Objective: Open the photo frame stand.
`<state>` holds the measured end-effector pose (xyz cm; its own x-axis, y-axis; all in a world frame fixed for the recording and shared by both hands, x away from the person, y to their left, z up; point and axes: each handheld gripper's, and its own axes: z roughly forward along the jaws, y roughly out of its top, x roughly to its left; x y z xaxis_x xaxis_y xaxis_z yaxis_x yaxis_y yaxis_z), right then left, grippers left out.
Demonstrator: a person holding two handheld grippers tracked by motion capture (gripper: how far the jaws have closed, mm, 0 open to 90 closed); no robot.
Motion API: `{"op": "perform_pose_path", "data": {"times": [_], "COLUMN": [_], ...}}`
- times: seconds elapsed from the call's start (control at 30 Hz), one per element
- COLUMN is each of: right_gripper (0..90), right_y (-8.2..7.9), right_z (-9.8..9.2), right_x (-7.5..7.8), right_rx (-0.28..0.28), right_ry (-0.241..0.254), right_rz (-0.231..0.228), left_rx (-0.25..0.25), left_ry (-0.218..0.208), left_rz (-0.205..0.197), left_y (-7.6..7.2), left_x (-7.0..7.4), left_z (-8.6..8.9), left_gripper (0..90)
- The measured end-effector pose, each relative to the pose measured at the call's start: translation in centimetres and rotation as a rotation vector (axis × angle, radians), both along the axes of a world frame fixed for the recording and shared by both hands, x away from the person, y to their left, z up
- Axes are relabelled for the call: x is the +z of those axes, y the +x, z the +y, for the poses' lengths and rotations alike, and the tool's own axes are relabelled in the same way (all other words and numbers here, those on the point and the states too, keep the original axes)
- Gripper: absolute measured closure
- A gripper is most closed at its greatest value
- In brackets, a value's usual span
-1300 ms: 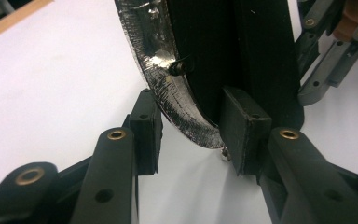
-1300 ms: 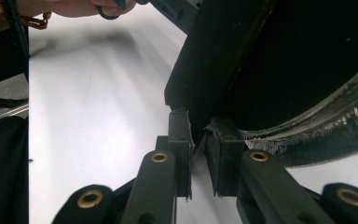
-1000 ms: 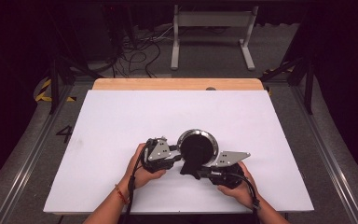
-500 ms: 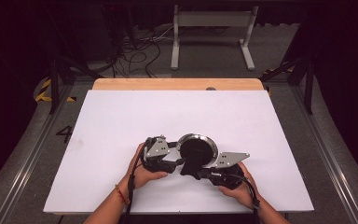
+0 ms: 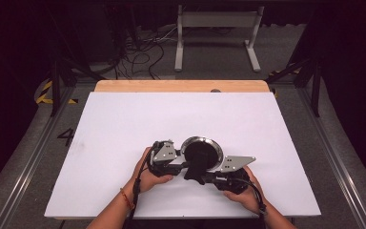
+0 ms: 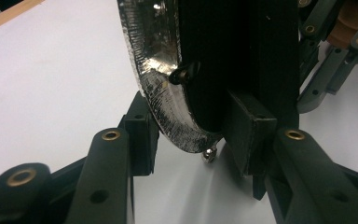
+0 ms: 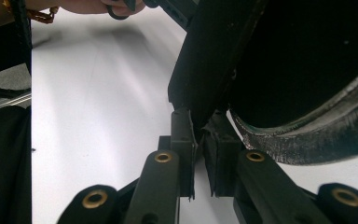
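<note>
black pan (image 5: 201, 153) with a silvery rim sits near the front of the white surface (image 5: 124, 124). right claw (image 7: 199, 154) is clenched on its handle (image 7: 205, 84); left claw (image 6: 191, 135), just closing, straddles the rim (image 6: 168, 107) unclamped. lifting seems yet undone.

The black pan (image 6: 223, 56) is cut off at twelve o'clock; the person's forearms (image 5: 109, 217) are cropped at six

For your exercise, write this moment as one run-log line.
object: round silver-rimmed dish with black centre | left gripper: jaws astride rim, just closing | right gripper: shut on flat black panel | surface: white table
</note>
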<state>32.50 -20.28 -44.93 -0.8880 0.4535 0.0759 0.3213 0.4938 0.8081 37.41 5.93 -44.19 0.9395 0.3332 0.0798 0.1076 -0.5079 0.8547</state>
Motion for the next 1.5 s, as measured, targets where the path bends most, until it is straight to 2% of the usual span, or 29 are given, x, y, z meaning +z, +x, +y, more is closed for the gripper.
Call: {"op": "perform_pose_path", "data": {"times": [0.23,0.4,0.47,0.5,0.57,0.67,0.73,0.97,1.07,1.1,1.33,1.4,1.5], "right_gripper": [82.7,82.0,81.5,80.9,80.4,80.6,81.8,81.8,82.4,84.7,86.8,82.2,67.1], "right_y": [0.1,0.2,0.0,0.0,0.0,0.1,0.1,0.0,0.0,0.1,-0.1,-0.1,0.0], "right_z": [-0.2,-0.4,-0.1,0.0,0.1,0.0,0.0,-0.1,-0.1,-0.1,0.2,0.2,0.2], "right_x": [0.0,0.2,0.2,0.1,0.0,0.0,0.0,0.0,0.0,0.0,-0.1,-0.2,-0.3], "right_rx": [-0.011,-0.022,-0.017,-0.015,-0.018,-0.03,-0.024,-0.032,-0.031,-0.025,-0.016,-0.023,-0.06], "right_ry": [0.003,0.013,-0.003,-0.019,-0.017,-0.015,-0.009,-0.003,-0.001,0.004,-0.011,-0.012,-0.008], "right_rz": [0.004,0.022,0.014,0.012,0.01,0.008,0.009,0.009,0.01,0.016,0.008,0.008,0.009], "left_rx": [0.027,0.053,0.082,0.11,0.12,0.107,0.102,0.134,0.138,0.153,0.175,0.174,0.171], "left_ry": [0.029,0.056,0.06,0.046,0.015,0.026,0.015,0.016,0.037,0.048,0.038,0.042,0.04], "left_rz": [-0.058,-0.144,-0.175,-0.196,-0.167,-0.155,-0.147,-0.158,-0.18,-0.188,-0.192,-0.195,-0.191], "left_y": [-0.6,-0.9,-0.9,-0.7,-0.3,-0.1,-0.2,-0.1,-0.3,-0.3,-0.1,-0.1,-0.1], "left_x": [0.3,0.5,0.3,0.2,0.0,-0.1,0.0,0.0,0.1,0.1,0.0,0.0,0.0], "left_z": [-0.5,-0.6,-0.4,-0.1,0.4,0.8,0.9,0.8,0.6,0.5,0.5,0.5,0.5], "left_gripper": [57.8,60.4,63.9,66.5,69.4,69.1,68.1,60.1,62.0,65.3,62.6,62.6,63.0]}}
